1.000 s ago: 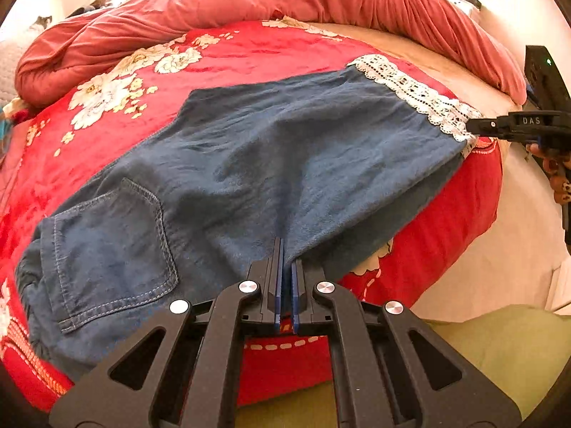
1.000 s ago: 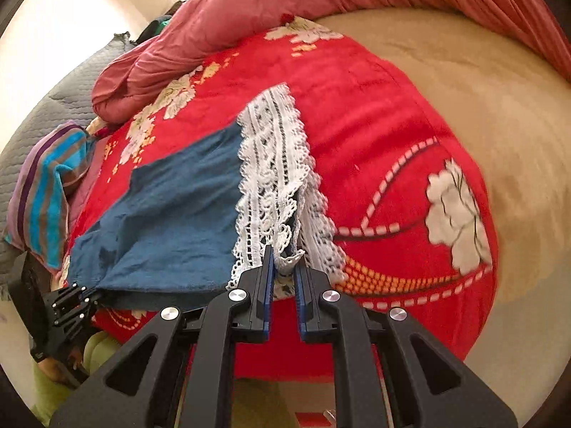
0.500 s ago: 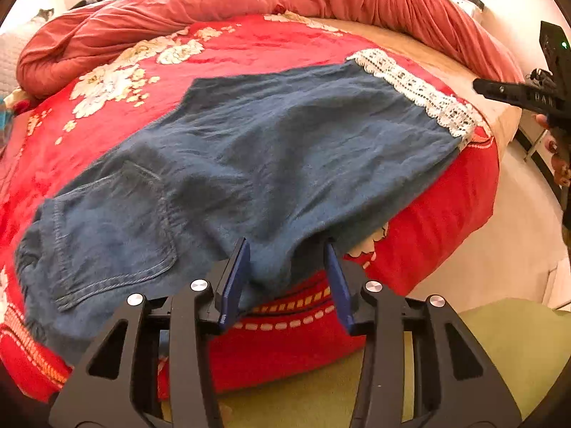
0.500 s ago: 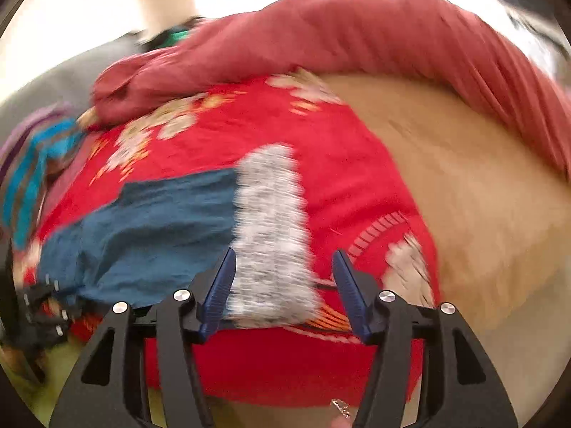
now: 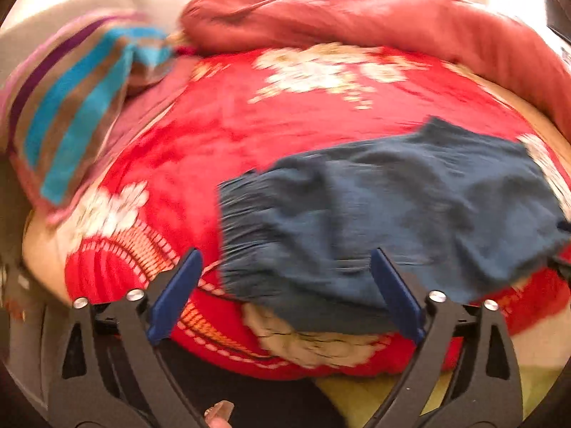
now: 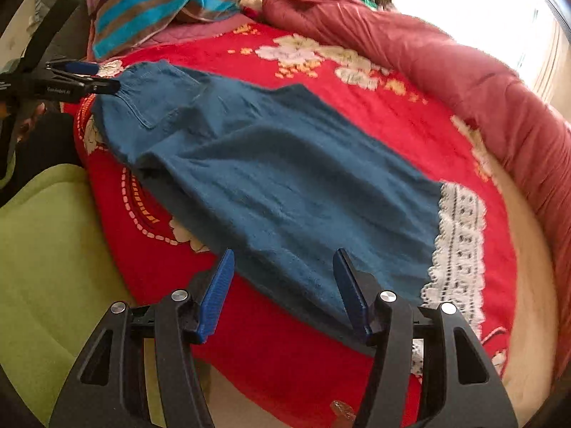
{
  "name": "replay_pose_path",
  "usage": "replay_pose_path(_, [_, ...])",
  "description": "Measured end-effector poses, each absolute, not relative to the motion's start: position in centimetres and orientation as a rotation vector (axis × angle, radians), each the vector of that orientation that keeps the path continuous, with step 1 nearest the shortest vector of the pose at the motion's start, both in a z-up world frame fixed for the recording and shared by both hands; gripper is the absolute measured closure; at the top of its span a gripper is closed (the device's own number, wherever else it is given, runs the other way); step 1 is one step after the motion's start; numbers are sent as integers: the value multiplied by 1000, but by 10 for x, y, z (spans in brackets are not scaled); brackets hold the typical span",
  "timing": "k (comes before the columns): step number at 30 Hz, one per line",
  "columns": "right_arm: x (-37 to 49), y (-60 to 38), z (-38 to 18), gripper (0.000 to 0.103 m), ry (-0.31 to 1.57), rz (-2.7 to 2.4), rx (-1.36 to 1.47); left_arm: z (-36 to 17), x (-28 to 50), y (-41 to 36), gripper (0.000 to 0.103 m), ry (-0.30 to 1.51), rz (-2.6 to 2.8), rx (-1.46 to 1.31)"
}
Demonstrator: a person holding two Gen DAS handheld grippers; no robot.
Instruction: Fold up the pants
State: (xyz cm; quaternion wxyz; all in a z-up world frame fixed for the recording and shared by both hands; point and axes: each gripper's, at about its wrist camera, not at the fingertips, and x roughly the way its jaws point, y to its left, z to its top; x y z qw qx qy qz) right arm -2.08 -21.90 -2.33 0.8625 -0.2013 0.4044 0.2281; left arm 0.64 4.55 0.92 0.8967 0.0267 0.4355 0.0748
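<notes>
While the blue pants (image 6: 278, 178) lie spread flat across the red floral blanket (image 6: 374, 114), nothing is gripped by either tool. The left gripper (image 5: 285, 281) is held with its jaws spread wide at the waistband end of the pants (image 5: 374, 221), near the bed's edge; its blue pads (image 5: 175, 289) are seen on either side of the gathered waistband, and whether the fabric is touched cannot be told because that view is blurred. The right gripper (image 6: 283, 292) is likewise held wide apart, with its blue pads (image 6: 217, 296) flanking the near edge of the leg, not far from the white lace hem (image 6: 456, 242).

From the right wrist view, the garment is shown running from the waistband at the upper left, where the left gripper (image 6: 82, 78) is seen close to the cloth, down to the lace hem at the lower right. A back pocket is visible near the waistband. A rolled pink-red quilt (image 6: 446, 64) is laid along the far side of the bed, and a striped towel (image 6: 157, 3) is bunched at the far left corner. A green cushion (image 6: 46, 249) is seen below the bed's edge.
</notes>
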Motion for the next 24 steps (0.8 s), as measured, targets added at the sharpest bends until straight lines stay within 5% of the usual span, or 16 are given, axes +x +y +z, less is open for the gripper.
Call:
replay_pose_path(4, [-14, -223, -39, 48, 907, 468, -405, -10, 19, 59, 12, 961, 130, -50])
replay_pose_path(5, [-12, -225, -41, 49, 910, 471, -391, -12, 21, 60, 22, 961, 114, -65])
replay_pose_path(6, [-12, -225, -41, 50, 906, 474, -376, -14, 21, 61, 43, 958, 89, -94])
replay_pose_path(9, [-12, -228, -37, 74, 903, 492, -344, -5, 21, 67, 66, 929, 77, -139])
replay_pose_path(12, [-14, -231, -32, 88, 906, 508, -320, 10, 16, 75, 66, 875, 97, -126])
replay_pose_path(17, [-19, -230, -38, 88, 914, 517, -348, -7, 23, 88, 64, 934, 113, -150])
replay_pose_path(24, [-22, -244, -26, 82, 925, 559, -268, 14, 5, 92, 46, 852, 155, -150])
